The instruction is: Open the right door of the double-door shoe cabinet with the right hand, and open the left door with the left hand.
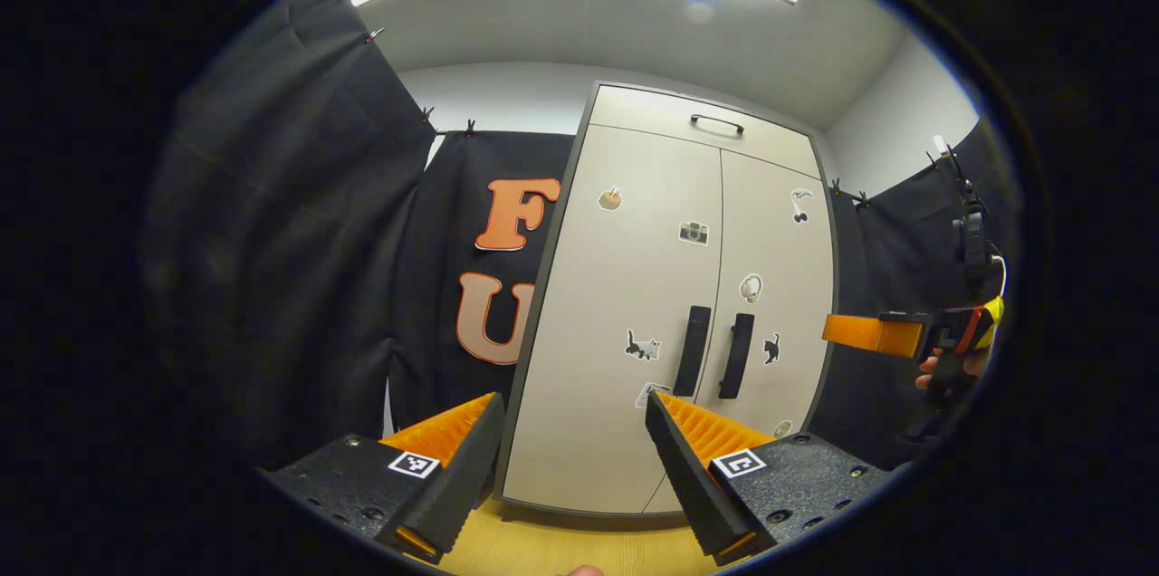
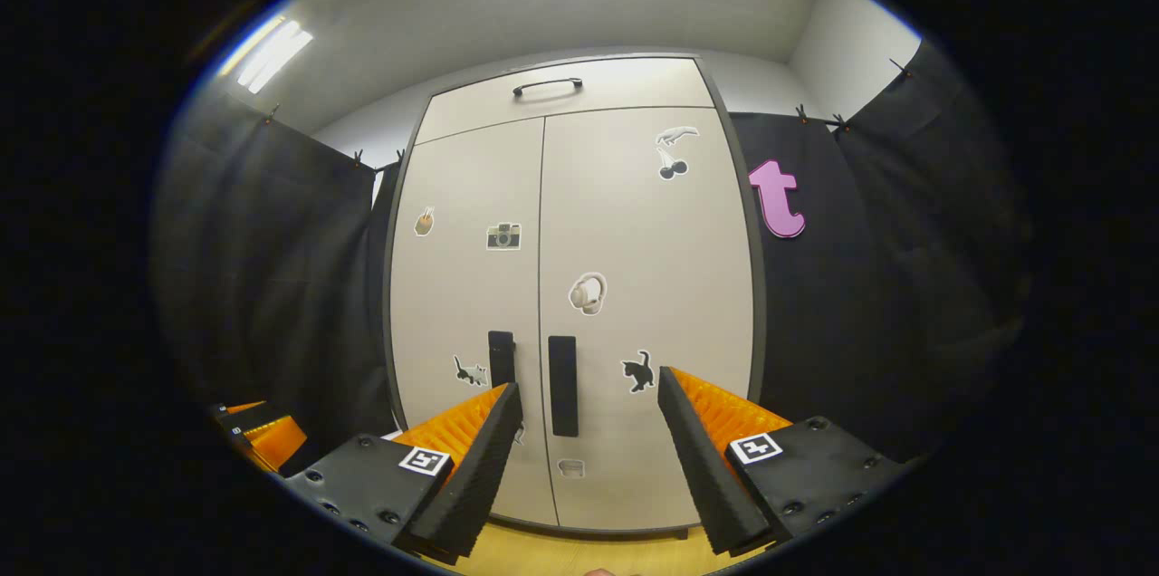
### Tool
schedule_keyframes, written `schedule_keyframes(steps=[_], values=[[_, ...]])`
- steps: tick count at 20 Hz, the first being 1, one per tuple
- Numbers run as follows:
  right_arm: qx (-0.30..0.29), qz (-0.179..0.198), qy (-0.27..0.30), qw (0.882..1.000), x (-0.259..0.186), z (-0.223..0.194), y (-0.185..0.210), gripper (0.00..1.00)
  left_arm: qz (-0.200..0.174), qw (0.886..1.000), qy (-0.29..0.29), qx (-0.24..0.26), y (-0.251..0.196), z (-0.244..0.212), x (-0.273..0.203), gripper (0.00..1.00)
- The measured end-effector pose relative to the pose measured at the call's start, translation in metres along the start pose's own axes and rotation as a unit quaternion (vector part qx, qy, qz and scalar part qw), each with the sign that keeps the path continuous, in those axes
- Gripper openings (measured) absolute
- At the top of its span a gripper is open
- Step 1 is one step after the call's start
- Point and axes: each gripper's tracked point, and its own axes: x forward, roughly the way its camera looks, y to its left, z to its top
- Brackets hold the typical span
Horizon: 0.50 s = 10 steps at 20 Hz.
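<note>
Your left gripper point(image 1: 574, 408) and right gripper point(image 2: 589, 384) both stand spread, gripping nothing. The shoe cabinet point(image 2: 634, 223) is ahead, doors closed; its right door handle point(image 2: 562, 385) sits between your right jaws.

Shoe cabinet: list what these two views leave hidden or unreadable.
- Shoe cabinet interior: both doors are shut.
- Left door handle, right gripper view: its lower end sits behind the right hand-held gripper finger.
- Cabinet base, left gripper view: corners covered by the left hand-held gripper fingers.
- Low sticker: too small to identify.
- The other hand-held gripper, left gripper view: jaw state unclear.
</note>
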Motion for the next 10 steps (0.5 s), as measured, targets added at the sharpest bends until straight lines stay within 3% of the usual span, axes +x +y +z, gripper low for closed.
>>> schedule_keyframes(steps=[4, 10], values=[[0.029, 0.012, 0.002, 1.0, 0.049, 0.006, 0.008, 0.97, 0.019, 1.0, -0.003, 0.001, 0.018, 0.002, 0.0, 0.94], [-0.029, -0.021, 0.038, 0.999, 0.113, -0.03, 0.009, 0.96, 0.041, 0.999, -0.006, 0.007, 0.042, 0.002, -0.005, 0.94]])
